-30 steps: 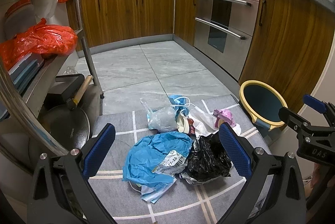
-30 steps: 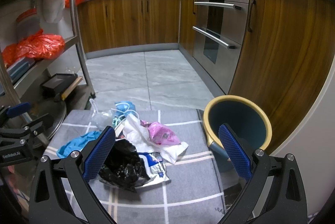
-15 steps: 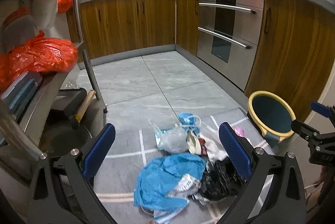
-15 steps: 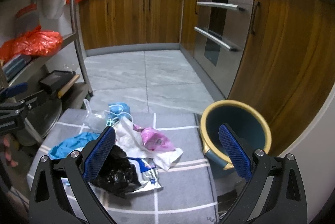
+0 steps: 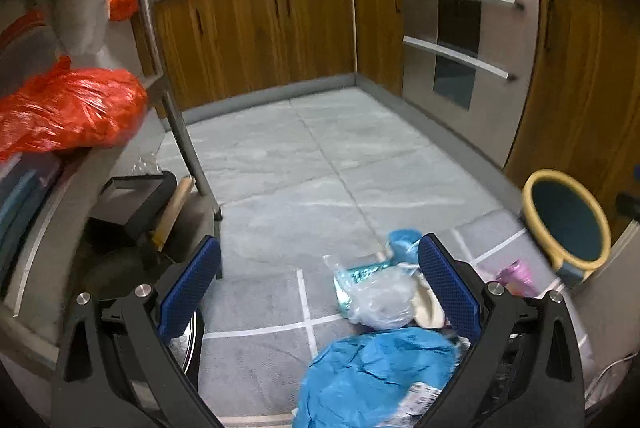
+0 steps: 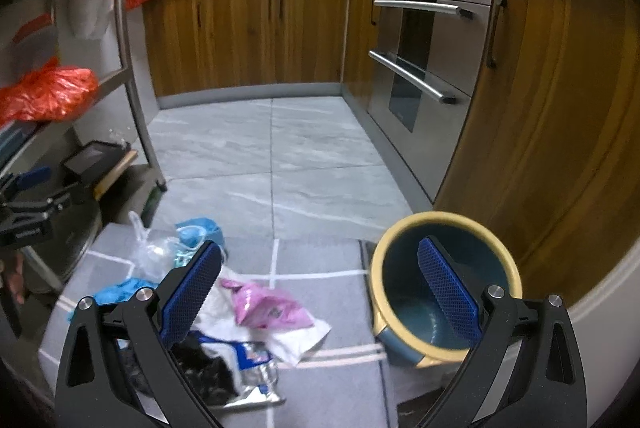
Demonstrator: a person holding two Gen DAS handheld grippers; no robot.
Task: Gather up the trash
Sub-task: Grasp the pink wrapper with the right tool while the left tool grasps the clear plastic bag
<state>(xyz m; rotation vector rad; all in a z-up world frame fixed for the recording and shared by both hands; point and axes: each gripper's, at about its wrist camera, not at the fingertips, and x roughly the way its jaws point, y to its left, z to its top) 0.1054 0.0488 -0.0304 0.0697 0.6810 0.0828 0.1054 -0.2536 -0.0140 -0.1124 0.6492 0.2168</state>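
A pile of trash lies on a grey mat (image 6: 320, 308) on the kitchen floor: a blue bag (image 5: 372, 376), a clear plastic bag (image 5: 380, 300), a pink wrapper (image 6: 264, 308), a white bag (image 6: 300, 338) and a black bag (image 6: 212, 376). A blue bin with a yellow rim (image 6: 444, 292) stands at the mat's right edge; it also shows in the left wrist view (image 5: 568, 220). My left gripper (image 5: 320, 292) is open and empty above the mat, left of the pile. My right gripper (image 6: 320, 288) is open and empty, between pile and bin.
A metal shelf rack (image 5: 176, 116) with red bags (image 5: 68, 108) stands on the left, a pan and a black box on its lowest shelf. Wooden cabinets (image 6: 248, 36) and a steel oven (image 6: 424, 68) line the back and right. Grey floor tiles (image 6: 272, 156) lie beyond the mat.
Both grippers have risen and tilted up, so the trash pile sits lower in each view. The left gripper has drifted left of the pile. Both jaws stay open.
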